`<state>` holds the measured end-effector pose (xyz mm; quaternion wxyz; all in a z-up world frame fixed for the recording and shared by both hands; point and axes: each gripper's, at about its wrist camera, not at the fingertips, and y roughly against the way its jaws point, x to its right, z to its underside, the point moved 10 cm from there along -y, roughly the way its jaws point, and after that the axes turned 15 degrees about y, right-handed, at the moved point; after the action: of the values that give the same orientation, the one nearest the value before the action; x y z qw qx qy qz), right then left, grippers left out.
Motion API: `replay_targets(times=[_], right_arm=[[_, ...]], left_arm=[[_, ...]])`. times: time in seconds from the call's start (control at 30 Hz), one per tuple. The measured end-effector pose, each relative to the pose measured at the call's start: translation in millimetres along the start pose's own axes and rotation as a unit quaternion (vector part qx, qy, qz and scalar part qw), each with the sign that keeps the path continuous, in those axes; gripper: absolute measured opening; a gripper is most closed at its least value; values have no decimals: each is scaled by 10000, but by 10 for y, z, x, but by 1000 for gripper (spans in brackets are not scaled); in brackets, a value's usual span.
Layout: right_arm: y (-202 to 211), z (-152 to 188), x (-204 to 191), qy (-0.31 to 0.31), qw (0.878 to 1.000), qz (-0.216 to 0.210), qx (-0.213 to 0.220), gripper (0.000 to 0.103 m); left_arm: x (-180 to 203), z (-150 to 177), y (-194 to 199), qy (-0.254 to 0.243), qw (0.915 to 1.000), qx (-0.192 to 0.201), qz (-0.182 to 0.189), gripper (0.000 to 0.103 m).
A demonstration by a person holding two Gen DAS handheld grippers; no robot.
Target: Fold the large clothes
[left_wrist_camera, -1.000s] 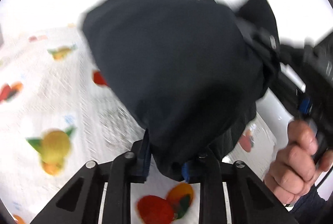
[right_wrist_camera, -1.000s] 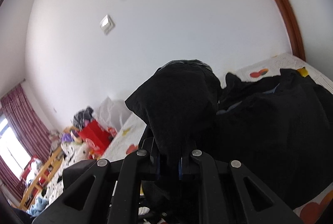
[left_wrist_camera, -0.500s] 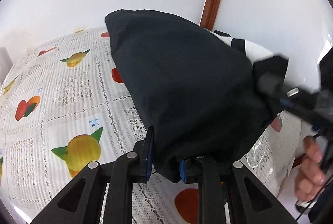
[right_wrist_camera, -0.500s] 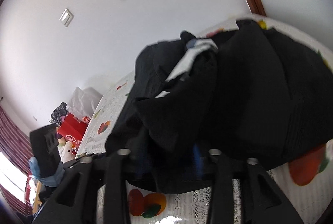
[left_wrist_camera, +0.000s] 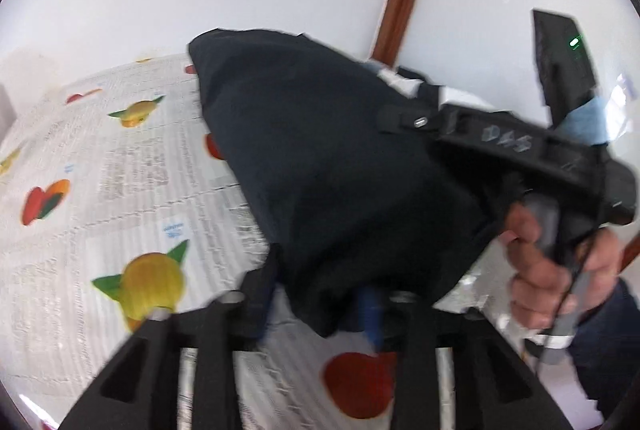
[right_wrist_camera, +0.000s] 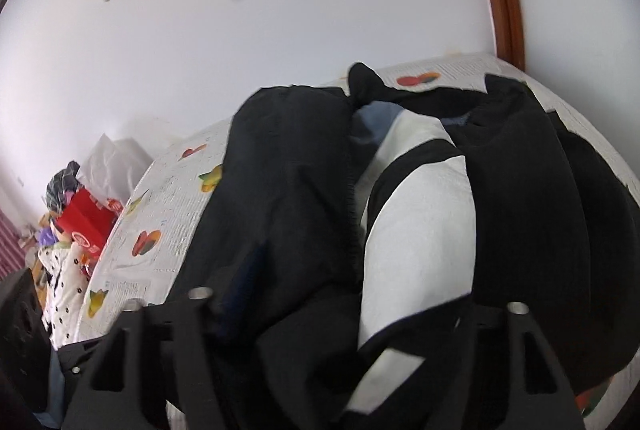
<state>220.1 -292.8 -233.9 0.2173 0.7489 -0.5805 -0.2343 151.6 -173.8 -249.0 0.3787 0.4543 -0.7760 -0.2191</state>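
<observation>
Soft dark garment (left_wrist_camera: pixel 340 170) with white panels lies bunched on our bench's (left_wrist_camera: pixel 100 190) lace-patterned fruit-print cloth, a fold between our left hand-held gripper's (left_wrist_camera: pixel 320 304) just-opened, spread jaws; right hand-held gripper (right_wrist_camera: pixel 352 314) spread, closing over it.

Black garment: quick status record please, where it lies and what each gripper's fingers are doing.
black garment: white panels, bunched on the fruit-print tablecloth
left gripper: fingers have just been opening, garment corner hanging between them
right gripper: fingers have just been closing, garment heaped between them, contact hidden
fold: not yet flat
</observation>
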Motion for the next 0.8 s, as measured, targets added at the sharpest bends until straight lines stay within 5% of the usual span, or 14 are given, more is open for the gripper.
replay_targets(times=[0.03,0.07,0.27,0.47,0.57,0.63,0.73,0.8], right_arm=[[2,-5,-6,5,10000,-32,26,42],[9,-14,1,-14,10000,-68,47,37],[136,-148,-33,-198,9984,-429,298,24],[697,-500,-1,-69,9889,-611,1352,16],[1034,-445,289,-48,9815,-259,1895,15],[1055,-277,582,-166,9829,28,1832,15],[726,127,1079,-846,9905,193,1067,15],[616,304,1217,-1093,9901,281,840,15]], left_arm=[[77,6,19,16,9997,-18,251,70],[133,10,19,-24,9994,-13,353,73],[209,18,-228,-336,9981,64,-509,73],[170,111,-436,-399,9949,-144,-911,73],[137,127,-480,-448,9936,-132,-1026,74],[111,134,-519,-505,9924,-104,-1120,74],[140,135,-551,-545,9930,-164,-1032,72],[310,124,-481,-645,9961,-44,-601,70]])
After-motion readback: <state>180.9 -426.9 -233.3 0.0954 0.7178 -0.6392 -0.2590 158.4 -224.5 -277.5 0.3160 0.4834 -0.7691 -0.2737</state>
